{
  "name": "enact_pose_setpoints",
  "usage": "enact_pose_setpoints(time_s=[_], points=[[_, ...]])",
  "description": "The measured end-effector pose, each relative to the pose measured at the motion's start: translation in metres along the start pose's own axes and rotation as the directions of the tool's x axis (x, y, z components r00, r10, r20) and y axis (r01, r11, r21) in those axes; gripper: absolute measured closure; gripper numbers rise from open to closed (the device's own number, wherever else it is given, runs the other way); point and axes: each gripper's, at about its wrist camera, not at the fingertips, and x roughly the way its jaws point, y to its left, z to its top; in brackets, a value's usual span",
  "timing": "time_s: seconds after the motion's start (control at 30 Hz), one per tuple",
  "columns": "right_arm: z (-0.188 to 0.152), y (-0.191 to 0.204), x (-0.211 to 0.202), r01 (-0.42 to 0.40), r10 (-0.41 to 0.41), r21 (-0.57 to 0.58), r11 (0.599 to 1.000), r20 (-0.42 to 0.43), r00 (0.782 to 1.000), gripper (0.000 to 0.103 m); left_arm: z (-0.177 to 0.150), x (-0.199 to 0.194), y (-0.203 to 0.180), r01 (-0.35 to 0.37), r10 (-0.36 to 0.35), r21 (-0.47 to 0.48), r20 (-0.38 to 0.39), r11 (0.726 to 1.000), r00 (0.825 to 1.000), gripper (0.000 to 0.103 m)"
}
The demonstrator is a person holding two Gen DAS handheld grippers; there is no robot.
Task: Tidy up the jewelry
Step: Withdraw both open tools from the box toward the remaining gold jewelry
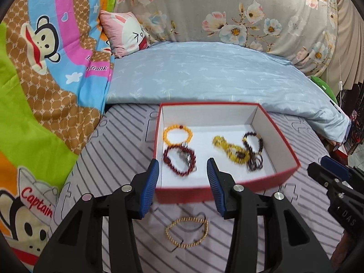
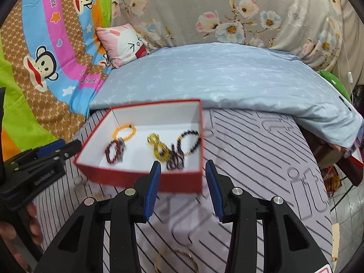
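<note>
A red box [image 1: 227, 185] with a white inside lies on the striped bed sheet; it also shows in the right wrist view [image 2: 141, 178]. In it lie an orange bead bracelet [image 1: 178, 133], a dark red one [image 1: 179, 160], a yellow one [image 1: 229, 151] and a dark brown one [image 1: 253, 150]. A gold chain bracelet [image 1: 187, 232] lies on the sheet in front of the box, below my left gripper [image 1: 182, 170], which is open and empty. My right gripper [image 2: 183, 170] is open and empty over the box's near right corner. Another gold bracelet [image 2: 175, 261] lies below it.
A light blue quilt [image 1: 204, 72] lies behind the box. A cartoon monkey blanket [image 1: 45, 68] covers the left. A pink pillow [image 1: 127, 34] and a flowered quilt [image 1: 227, 11] are at the back. The bed edge drops off at the right [image 2: 334, 204].
</note>
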Motion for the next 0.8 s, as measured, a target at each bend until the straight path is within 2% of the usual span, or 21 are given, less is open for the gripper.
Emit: enact_pose_setpoints(time_s=[0.3, 0.4, 0.5, 0.6, 0.8], points=[[-0.062, -0.011, -0.025, 0.016, -0.014, 0.039, 0.999, -0.066, 0.998, 0.060, -0.063, -0.020, 0.011, -0.009, 0.008, -0.014, -0.074, 1.000, 0.997, 0.055], [-0.082, -0.011, -0.032, 0.031, -0.027, 0.035, 0.999, -0.090, 0.996, 0.059, -0.083, -0.025, 0.012, 0.005, -0.007, -0.022, -0.107, 1.000, 0.994, 0.053], [-0.100, -0.015, -0.038, 0.017, -0.010, 0.059, 0.998, -0.120, 0.993, 0.059, -0.101, -0.031, 0.012, 0.015, -0.017, -0.020, -0.124, 1.000, 0.992, 0.046], [-0.119, -0.014, -0.044, 0.019, -0.010, 0.060, 0.998, -0.146, 0.989, 0.059, -0.117, -0.037, 0.012, 0.035, -0.041, -0.040, -0.140, 0.999, 0.989, 0.046], [-0.144, -0.007, -0.049, -0.003, 0.017, 0.075, 0.997, -0.184, 0.983, 0.059, -0.141, -0.053, 0.002, 0.073, -0.077, -0.032, -0.147, 0.997, 0.986, 0.041]])
